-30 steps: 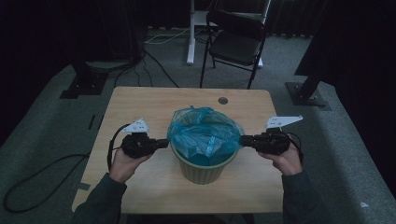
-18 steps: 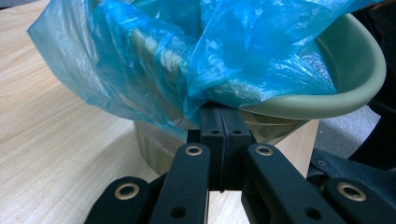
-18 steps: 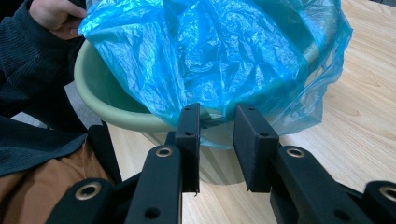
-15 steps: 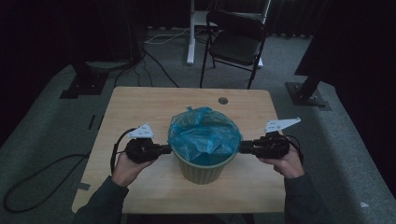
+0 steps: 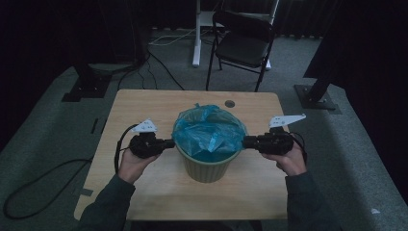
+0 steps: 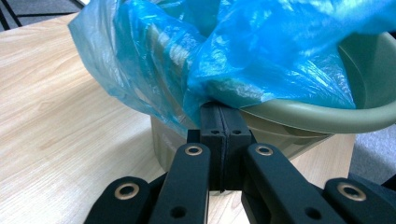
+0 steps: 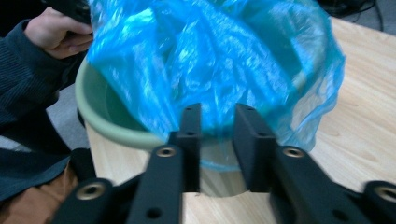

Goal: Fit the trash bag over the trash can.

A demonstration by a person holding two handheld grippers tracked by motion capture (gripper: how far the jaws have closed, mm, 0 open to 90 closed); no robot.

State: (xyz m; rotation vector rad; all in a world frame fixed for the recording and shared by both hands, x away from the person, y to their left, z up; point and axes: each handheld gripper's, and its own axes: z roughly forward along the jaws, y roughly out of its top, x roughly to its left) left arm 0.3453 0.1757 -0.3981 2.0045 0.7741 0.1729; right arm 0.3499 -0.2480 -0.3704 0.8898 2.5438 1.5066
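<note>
Blue bag (image 5: 208, 132) lining bin (image 5: 206, 168), between left tongs (image 5: 169, 143), right tongs (image 5: 246, 141)

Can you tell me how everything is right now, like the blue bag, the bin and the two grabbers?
blue bag: lining the bin, crumpled, edge draped over the rim.
green bin: upright on the table.
left gripper: shut, pinching the bag's edge by the rim.
right gripper: jaws apart and just been opening, bag edge between them.
folding chair: unfolded, standing behind the table.
</note>
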